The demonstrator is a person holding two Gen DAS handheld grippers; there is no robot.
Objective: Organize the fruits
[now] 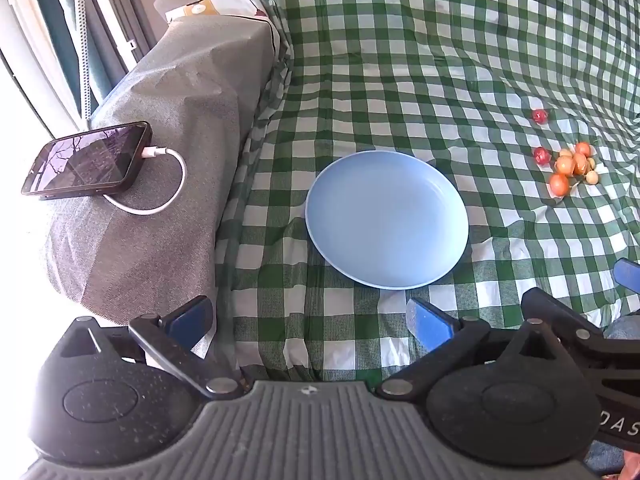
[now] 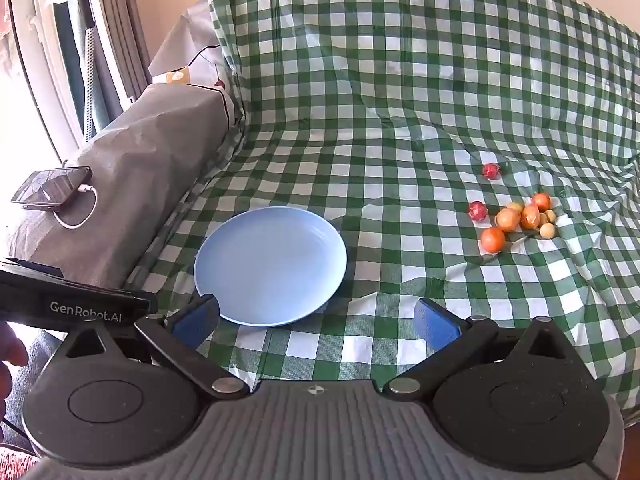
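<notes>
Left of the wide-open, empty left gripper [image 1: 312, 320] a phone [image 1: 86, 160] lies on a grey armrest [image 1: 168, 120]. Ahead of it sits the blue plate [image 1: 386, 220], bare. The small fruits [image 2: 516, 218] cluster ahead-right of the right gripper [image 2: 316, 318], equally spread and empty, on the checked cloth [image 2: 400, 100].

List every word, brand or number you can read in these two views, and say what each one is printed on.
"GenRobot.AI": white print on the side of the left gripper, seen in the right wrist view.
"DAS": white letters, cut off by the frame edge, on the side of the right gripper, seen in the left wrist view.
The small yellow label behind the grey cushion is too small to read.
</notes>
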